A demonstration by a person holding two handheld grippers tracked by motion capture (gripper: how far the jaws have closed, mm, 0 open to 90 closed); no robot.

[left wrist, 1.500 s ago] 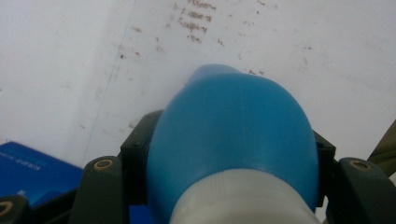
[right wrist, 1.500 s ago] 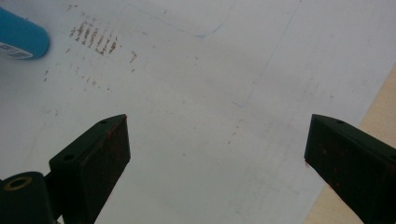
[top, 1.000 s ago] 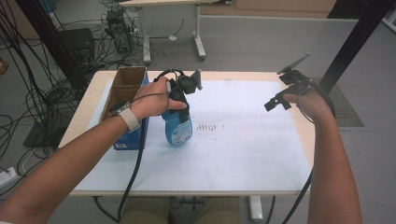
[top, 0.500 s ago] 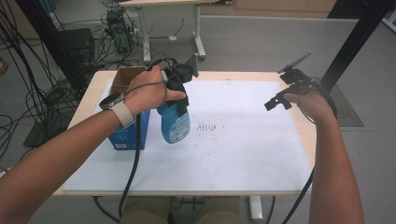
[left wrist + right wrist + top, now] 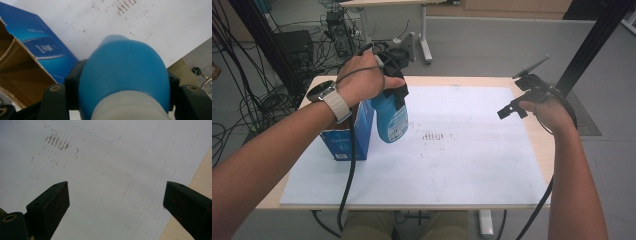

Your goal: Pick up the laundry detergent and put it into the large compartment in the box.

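The blue spray bottle (image 5: pixel 391 116) is hanging in the air beside the open cardboard box (image 5: pixel 348 132), no longer standing on the white sheet (image 5: pixel 452 160) as it was a second ago. I am lifting it with the left gripper (image 5: pixel 394 82), whose jaws are clenched on the bottle's upper body; in the left gripper view the blue shoulder (image 5: pixel 122 72) is sitting squarely between them, and that grip has not changed over the last second. My left hand (image 5: pixel 362 77) is climbing and drifting toward the box, so the bottle's base is now clearing the sheet and swinging just beside the box's blue side wall, touching it or nearly so; I cannot tell which.

Farther from the box, across the sheet, my right gripper (image 5: pixel 512 107) is hovering above the sheet's far-right part with its jaws spread wide and nothing between them, where it was a second ago.

I am reading this as the carrying phase: the bottle is secured and raised, probably heading into the box, and it needs more height to clear the rim.
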